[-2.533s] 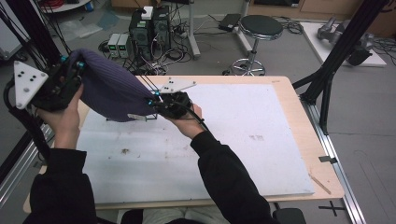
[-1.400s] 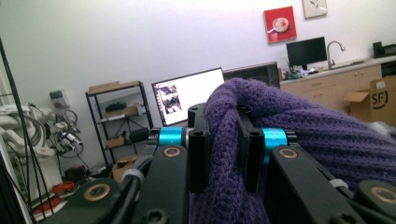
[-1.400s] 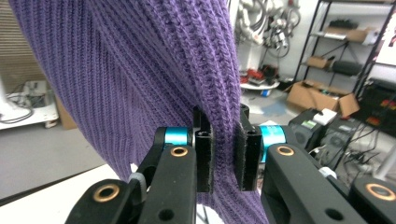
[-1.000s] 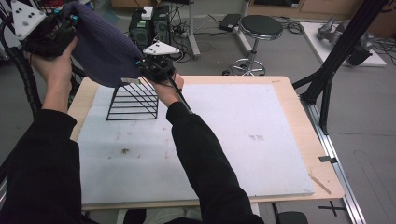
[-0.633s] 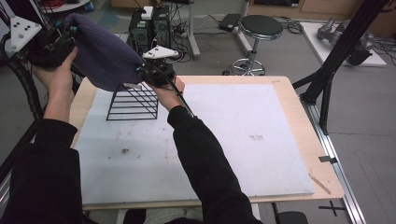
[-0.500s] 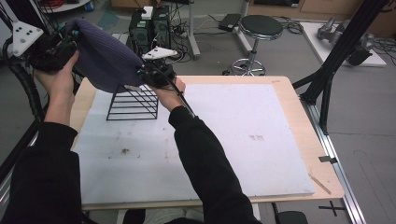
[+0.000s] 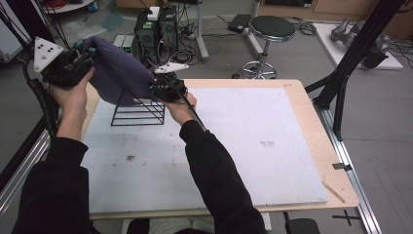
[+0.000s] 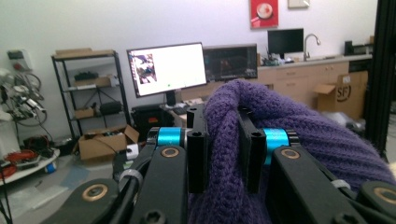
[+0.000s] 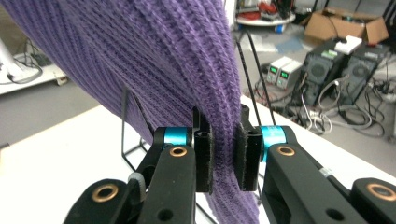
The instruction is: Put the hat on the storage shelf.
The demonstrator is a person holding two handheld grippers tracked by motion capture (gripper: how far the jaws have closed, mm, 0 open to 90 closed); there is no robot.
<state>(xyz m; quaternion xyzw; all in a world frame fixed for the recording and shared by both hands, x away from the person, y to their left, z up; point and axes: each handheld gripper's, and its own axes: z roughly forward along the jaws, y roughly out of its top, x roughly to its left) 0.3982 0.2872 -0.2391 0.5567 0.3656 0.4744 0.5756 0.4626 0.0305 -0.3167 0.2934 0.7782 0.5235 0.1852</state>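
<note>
A purple knitted garment (image 7: 119,73) hangs stretched between both grippers above a black wire rack (image 7: 139,113) on the white mat. My left gripper (image 7: 78,61) holds its upper left end, off the table's left edge; the knit (image 8: 224,154) is pinched between its jaws. My right gripper (image 7: 158,87) grips the lower right end just above the rack's top right corner, its jaws closed on the knit (image 9: 223,154). The cloth drapes over the rack's top, and its wire bars (image 9: 130,130) show behind the fabric.
The white mat (image 7: 243,141) covers a wooden table (image 7: 311,126). Behind the table stand computer cases with cables (image 7: 156,29) and a black stool (image 7: 270,29). A black frame leg (image 7: 341,92) rises at the right edge.
Both grippers have come down with the purple garment. Its lower edge now drapes onto the top of the wire rack, which stood clear below it before.
</note>
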